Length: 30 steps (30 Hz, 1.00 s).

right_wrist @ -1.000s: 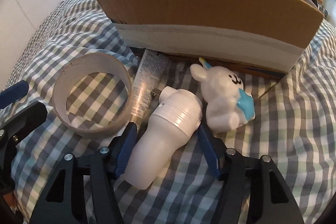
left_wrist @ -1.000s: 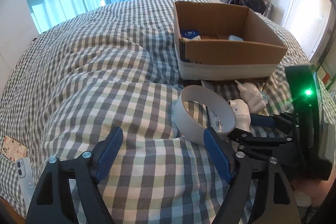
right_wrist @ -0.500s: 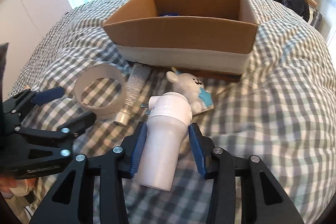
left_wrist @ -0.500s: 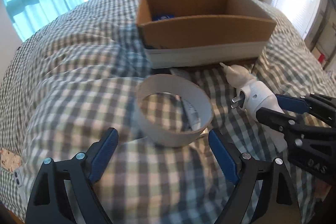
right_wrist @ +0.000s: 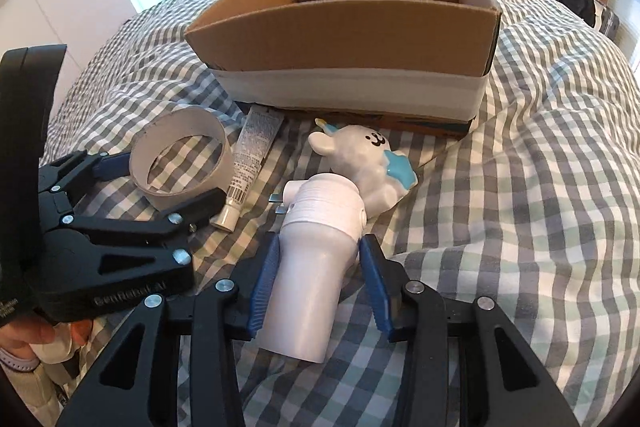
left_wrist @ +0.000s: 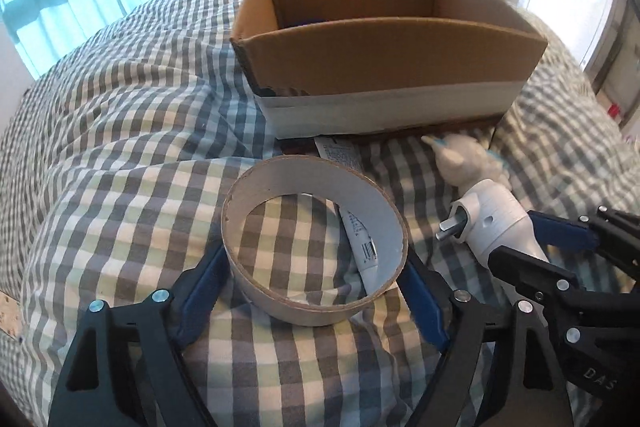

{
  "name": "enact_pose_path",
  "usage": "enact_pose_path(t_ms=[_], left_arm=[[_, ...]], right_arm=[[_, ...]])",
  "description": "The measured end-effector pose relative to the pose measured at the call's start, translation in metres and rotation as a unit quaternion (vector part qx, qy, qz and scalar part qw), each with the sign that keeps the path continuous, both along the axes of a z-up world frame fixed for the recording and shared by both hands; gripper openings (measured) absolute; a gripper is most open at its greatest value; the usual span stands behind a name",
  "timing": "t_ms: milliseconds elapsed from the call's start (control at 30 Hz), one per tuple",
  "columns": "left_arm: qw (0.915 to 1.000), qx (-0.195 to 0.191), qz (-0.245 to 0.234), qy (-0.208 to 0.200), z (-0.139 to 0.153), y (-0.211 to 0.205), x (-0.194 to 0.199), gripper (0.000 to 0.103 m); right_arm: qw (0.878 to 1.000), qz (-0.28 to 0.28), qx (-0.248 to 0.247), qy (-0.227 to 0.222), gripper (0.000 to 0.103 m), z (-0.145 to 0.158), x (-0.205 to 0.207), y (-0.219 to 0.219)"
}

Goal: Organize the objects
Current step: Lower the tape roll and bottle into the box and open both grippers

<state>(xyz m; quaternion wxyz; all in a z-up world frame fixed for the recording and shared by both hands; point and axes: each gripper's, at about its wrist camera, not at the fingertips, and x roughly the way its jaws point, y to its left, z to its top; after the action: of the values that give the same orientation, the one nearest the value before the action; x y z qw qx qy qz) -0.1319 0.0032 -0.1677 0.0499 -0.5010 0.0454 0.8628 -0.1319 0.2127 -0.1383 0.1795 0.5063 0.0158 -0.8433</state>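
Left wrist view: left hand-held gripper (left_wrist: pixel 316 283), spread, has advanced to straddle the white cardboard tape ring (left_wrist: pixel 314 241) on the checked bed (left_wrist: pixel 120 131), while the right hand-held gripper (right_wrist: pixel 320 277) pinches the white plug-in device (right_wrist: pixel 316 251), so both await boxing.

The box (left_wrist: pixel 384 59) hides its own floor behind the near wall; only a dark blue sliver shows inside, too little to name. The tube (left_wrist: pixel 360 235) runs behind the ring (left_wrist: pixel 316 243), its middle covered by the ring's wall and its print too small to read. The toy (left_wrist: pixel 468 163) is blurred in the left view, face turned away. The right tool (right_wrist: pixel 316 267) covers the sides of the plug (right_wrist: pixel 316 227), whose prongs are mostly hidden. Lettering on the left tool (right_wrist: pixel 164 183) is partly unreadable. Far shelves are blurred clutter.
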Motion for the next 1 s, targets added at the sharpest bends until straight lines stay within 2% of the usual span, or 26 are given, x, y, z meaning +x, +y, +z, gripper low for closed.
enact_pose_path(t_ms=[133,600,833,1000], left_arm=[[0.9999,0.010,0.002,0.006,0.007,0.000,0.009,0.084],[0.9970,0.043,0.014,0.063,0.058,-0.006,0.052,0.084],[0.9937,0.055,0.003,0.098,0.096,-0.006,0.058,0.084],[0.9890,0.064,-0.014,0.133,0.140,-0.004,0.054,0.084]], right_arm=[[1.000,-0.001,0.002,0.011,0.042,0.008,0.006,0.004],[0.996,-0.003,0.022,0.084,0.042,0.064,0.039,0.000],[0.991,-0.004,0.036,0.128,0.042,0.104,0.052,-0.001],[0.981,0.009,0.056,0.187,0.042,0.149,0.048,-0.007]])
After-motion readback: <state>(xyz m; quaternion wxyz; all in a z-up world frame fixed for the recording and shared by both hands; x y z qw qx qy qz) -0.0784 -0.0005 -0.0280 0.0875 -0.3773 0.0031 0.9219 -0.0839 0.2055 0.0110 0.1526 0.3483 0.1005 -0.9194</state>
